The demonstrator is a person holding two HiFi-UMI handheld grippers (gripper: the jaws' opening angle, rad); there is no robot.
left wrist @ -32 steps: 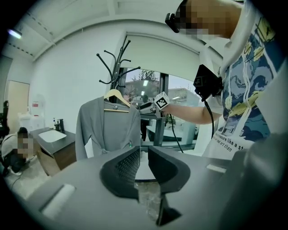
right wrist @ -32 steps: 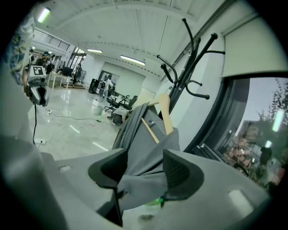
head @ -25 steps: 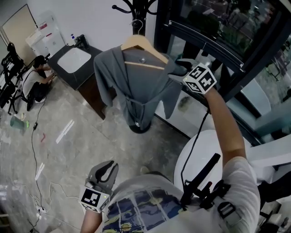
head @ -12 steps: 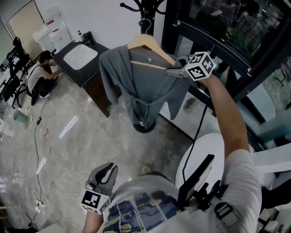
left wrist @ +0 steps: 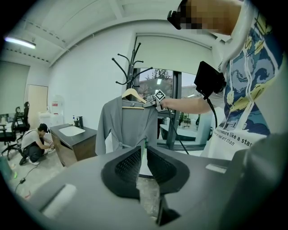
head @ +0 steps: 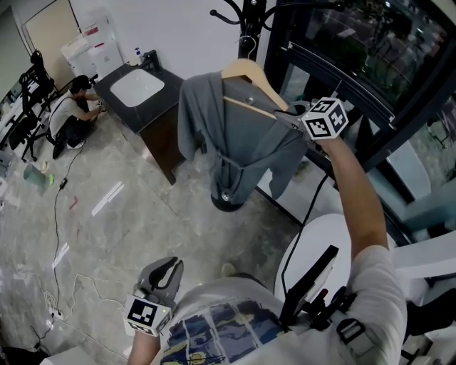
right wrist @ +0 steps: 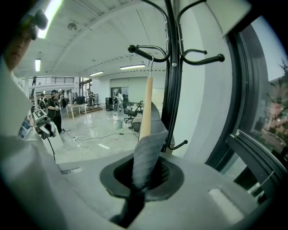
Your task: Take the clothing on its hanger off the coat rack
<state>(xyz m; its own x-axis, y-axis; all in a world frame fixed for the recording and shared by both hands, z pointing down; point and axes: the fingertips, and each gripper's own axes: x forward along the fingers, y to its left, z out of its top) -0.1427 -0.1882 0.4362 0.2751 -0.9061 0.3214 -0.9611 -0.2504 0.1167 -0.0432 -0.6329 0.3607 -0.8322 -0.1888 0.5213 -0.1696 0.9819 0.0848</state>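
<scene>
A grey robe hangs on a wooden hanger whose hook sits on a black coat rack. My right gripper is raised at the hanger's right shoulder and is shut on the robe's cloth there. In the right gripper view the grey cloth fills the jaws, with the wooden hanger arm rising to the rack's hook. My left gripper hangs low by my waist, shut and holding nothing. It faces the robe from a distance.
A dark cabinet with a white sink stands left of the rack, and a person crouches beside it. A dark-framed glass wall runs behind and right. A white round seat is under my right arm. Cables lie on the floor.
The right gripper's jaws went from open beside the hanger's right end to shut on the robe's shoulder. The left gripper stayed low.
</scene>
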